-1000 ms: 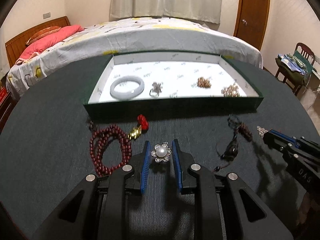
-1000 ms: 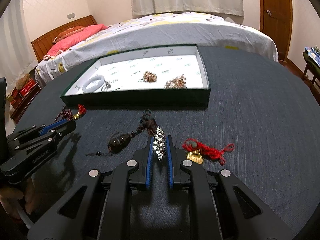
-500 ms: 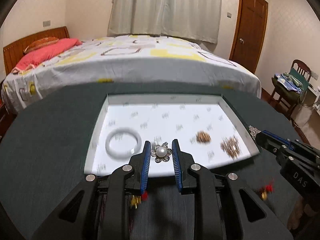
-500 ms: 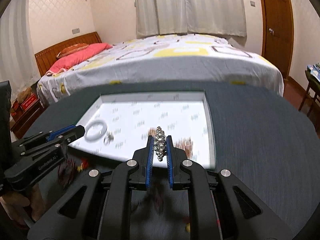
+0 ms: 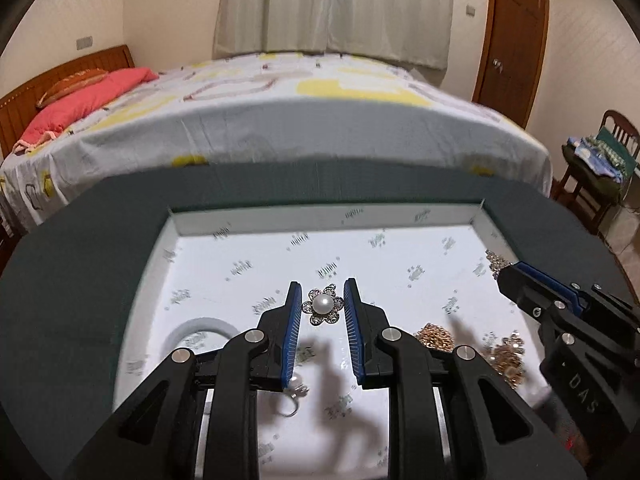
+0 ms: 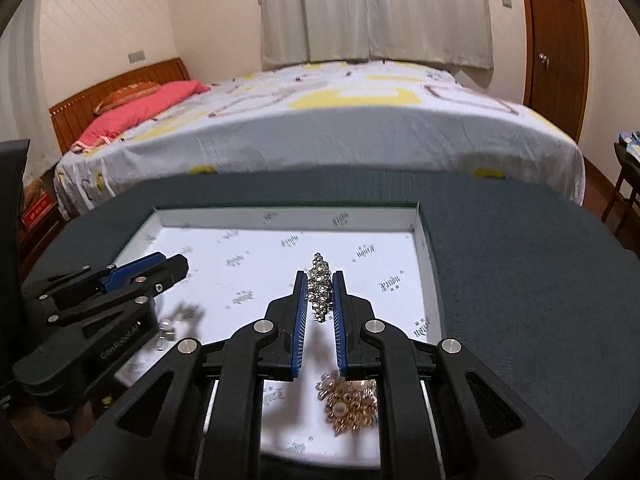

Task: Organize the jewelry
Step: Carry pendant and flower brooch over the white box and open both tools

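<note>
Bedroom setting: one bed [image 5: 304, 120] with patterned cover and one pink pillow [image 5: 84, 98], one curtain [image 5: 336, 8], one wooden door [image 5: 512, 36], one chair [image 5: 600, 160] piled with cloth at far right. Round table [image 5: 80, 280] with dark green cover, carrying one shallow tray [image 5: 400, 216] with a white printed lining.

Hand-held grippers, count two, both held above the tray:
- Left hand-held gripper [image 5: 322, 310]: blue pads closed onto one pearl flower brooch [image 5: 322, 305], pearl centre facing the camera, held clear of the lining.
- Right hand-held gripper [image 6: 320, 300]: pads narrowly set, clamped on one elongated rhinestone piece [image 6: 320, 286], standing upright between them.

Loose items lying in the tray, counted across both views:
- One pale bangle [image 5: 196, 330], left part, partly hidden behind the left fingers.
- One silver ring with pearl [image 5: 294, 394], near the front edge, blurred.
- Two gold-toned clusters: one smaller [image 5: 434, 336], one with pearls [image 6: 350, 404] at right front, close to each other.
</note>
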